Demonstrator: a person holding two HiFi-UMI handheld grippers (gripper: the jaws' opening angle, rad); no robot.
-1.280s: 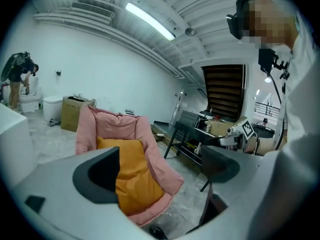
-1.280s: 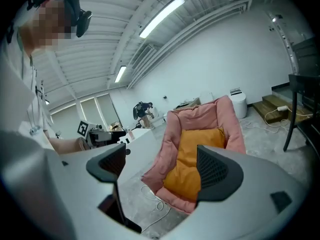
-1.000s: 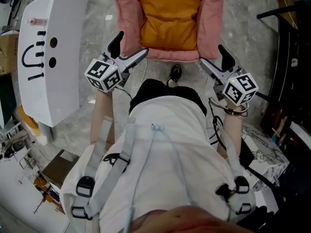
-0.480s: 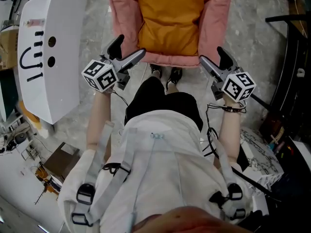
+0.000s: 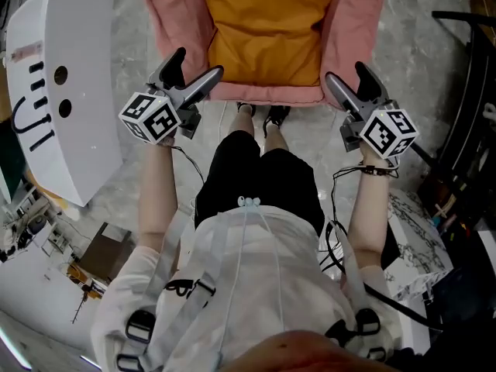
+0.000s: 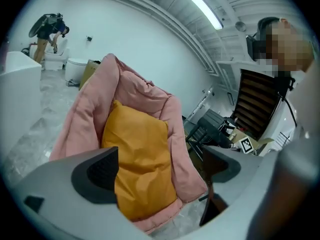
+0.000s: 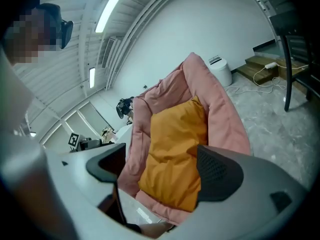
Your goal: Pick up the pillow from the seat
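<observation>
**Item: orange pillow, lying in the seat, not yet grasped**

Head view: the pillow [image 5: 267,29] lies cradled in the padded pink seat [image 5: 350,37]. My left gripper [image 5: 195,67] and right gripper [image 5: 349,76] flank the seat's front edge, likely to take both sides.
Left gripper view: jaws apart, empty; pillow ahead, untouched.
Right gripper view: likewise.

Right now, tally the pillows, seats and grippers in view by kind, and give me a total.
Orange pillow: 1
Pink seat: 1
Grippers: 2, the left gripper and the right gripper, both with jaws apart and nothing held
Total: 4
</observation>
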